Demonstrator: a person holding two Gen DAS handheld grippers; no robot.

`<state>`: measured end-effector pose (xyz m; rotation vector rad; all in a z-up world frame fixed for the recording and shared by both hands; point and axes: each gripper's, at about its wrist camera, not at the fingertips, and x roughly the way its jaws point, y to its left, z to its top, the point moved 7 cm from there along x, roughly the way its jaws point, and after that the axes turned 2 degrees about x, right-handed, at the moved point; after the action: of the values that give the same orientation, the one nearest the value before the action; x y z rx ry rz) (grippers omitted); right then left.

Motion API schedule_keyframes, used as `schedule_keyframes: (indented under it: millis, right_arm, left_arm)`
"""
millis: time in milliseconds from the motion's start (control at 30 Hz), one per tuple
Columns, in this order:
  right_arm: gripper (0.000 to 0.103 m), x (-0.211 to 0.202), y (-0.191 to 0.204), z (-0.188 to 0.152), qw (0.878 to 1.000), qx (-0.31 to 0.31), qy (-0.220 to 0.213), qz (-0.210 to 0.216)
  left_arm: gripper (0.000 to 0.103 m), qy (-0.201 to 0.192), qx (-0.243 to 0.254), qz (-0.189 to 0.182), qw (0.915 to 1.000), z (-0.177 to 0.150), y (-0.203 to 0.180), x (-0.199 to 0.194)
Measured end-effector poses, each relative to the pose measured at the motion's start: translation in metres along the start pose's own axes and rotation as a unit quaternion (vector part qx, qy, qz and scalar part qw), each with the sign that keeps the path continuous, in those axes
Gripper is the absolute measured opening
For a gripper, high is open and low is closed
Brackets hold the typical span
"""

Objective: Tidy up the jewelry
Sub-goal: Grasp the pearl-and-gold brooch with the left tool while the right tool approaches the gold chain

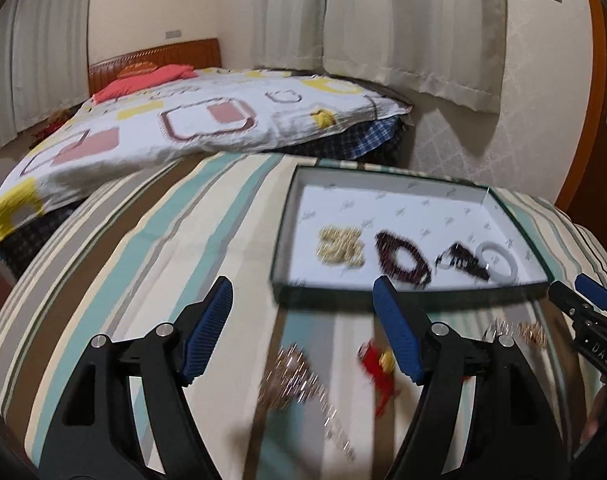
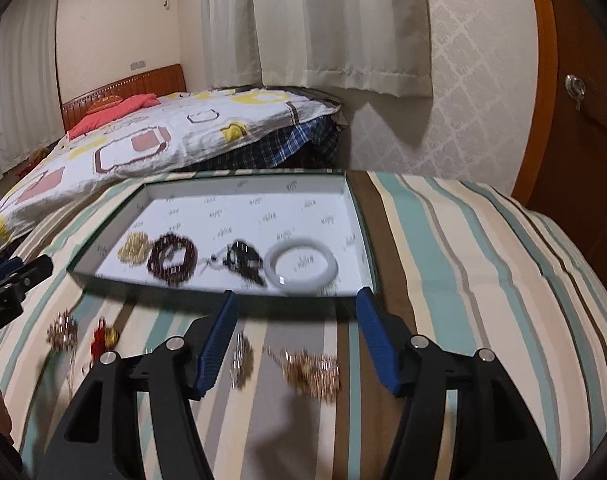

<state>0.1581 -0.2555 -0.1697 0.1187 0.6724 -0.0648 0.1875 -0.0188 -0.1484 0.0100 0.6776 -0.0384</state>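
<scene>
A shallow white-lined box (image 1: 383, 174) (image 2: 243, 184) sits on the striped cloth. In a row inside lie a gold chain pile (image 1: 340, 250) (image 2: 133, 248), a dark red bead bracelet (image 1: 401, 260) (image 2: 172, 260), a black beaded piece (image 1: 459, 262) (image 2: 243, 262) and a white bangle (image 1: 499, 262) (image 2: 301, 266). My left gripper (image 1: 302, 286) is open and empty above a glittery chain (image 1: 299, 376) and a red charm (image 1: 377, 368). My right gripper (image 2: 297, 295) is open and empty above a rose-gold chain pile (image 2: 313, 372) and a silver piece (image 2: 239, 360).
The striped cloth (image 2: 443, 260) falls away at the right and far edges. Beyond it is a bed with a patterned quilt (image 1: 191, 120), then curtains (image 2: 323, 20). A wooden door (image 2: 575, 120) stands at the right. Everything is blurred by motion.
</scene>
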Motion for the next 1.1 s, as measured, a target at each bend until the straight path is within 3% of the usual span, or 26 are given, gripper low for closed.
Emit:
schedule_keyframes:
  millis: [333, 700, 800, 967, 1100]
  right_arm:
    - [0.06, -0.01, -0.002, -0.038, 1.0, 0.004, 0.022, -0.001]
    - [0.06, -0.008, -0.003, -0.045, 1.0, 0.007, 0.03, 0.001]
    - [0.06, -0.008, -0.004, -0.045, 0.999, 0.009, 0.034, 0.001]
    - [0.06, -0.007, -0.006, -0.045, 0.999, 0.015, 0.034, 0.003]
    - [0.06, -0.007, -0.008, -0.044, 0.999, 0.018, 0.035, 0.002]
  left_arm:
    - [0.071, 0.059, -0.007, 0.009, 0.9982, -0.053, 0.017, 0.005]
    - [0.071, 0.102, -0.012, -0.002, 0.9947, -0.057, 0.017, 0.033]
    - [0.064, 0.114, -0.016, -0.007, 0.9933, -0.058, 0.017, 0.038]
    - [0.034, 0.109, 0.001, -0.021, 0.9938, -0.058, 0.012, 0.035]
    - [0.033, 0.108, 0.001, -0.026, 0.9938, -0.057, 0.011, 0.034]
